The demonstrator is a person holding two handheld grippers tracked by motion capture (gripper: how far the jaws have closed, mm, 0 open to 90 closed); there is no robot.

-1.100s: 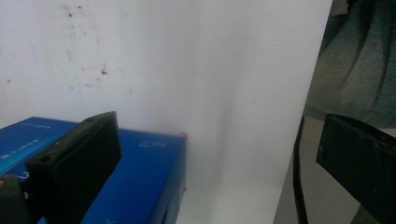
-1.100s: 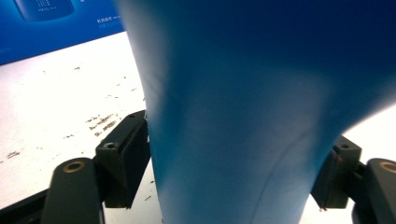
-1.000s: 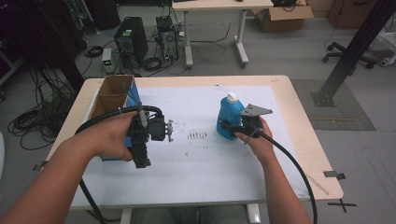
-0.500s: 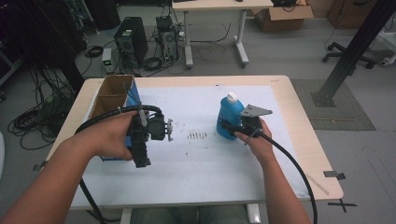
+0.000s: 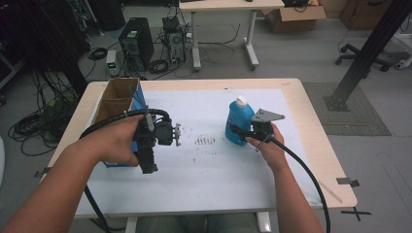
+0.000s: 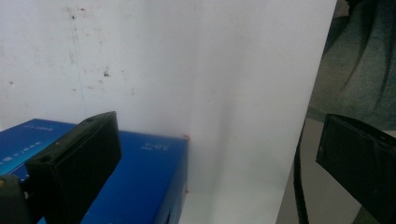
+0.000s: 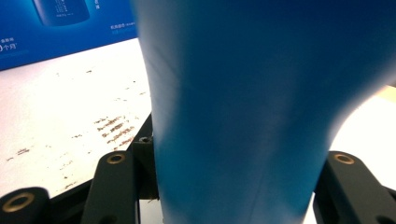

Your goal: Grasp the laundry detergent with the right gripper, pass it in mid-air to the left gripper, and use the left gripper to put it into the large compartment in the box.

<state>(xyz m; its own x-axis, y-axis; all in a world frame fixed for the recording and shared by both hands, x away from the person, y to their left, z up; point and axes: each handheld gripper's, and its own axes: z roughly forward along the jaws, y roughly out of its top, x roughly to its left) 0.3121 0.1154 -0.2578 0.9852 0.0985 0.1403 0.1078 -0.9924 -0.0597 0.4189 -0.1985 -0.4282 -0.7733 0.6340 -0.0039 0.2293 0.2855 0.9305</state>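
Hovering our left gripper (image 5: 176, 134), jaws spread and empty, just beside the blue box (image 5: 116, 104), we clamp the blue bottle (image 5: 238, 121) in our right gripper (image 5: 237, 131); a low grip could tip it.

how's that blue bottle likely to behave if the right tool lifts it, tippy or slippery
The blue bottle stands tall and narrow with a white cap, so a sideways push would probably tip it. Its smooth, glossy-looking plastic may slip in the right tool, whose jaws sit on either side of the body low down. Gripped that low, it might lean when lifted.
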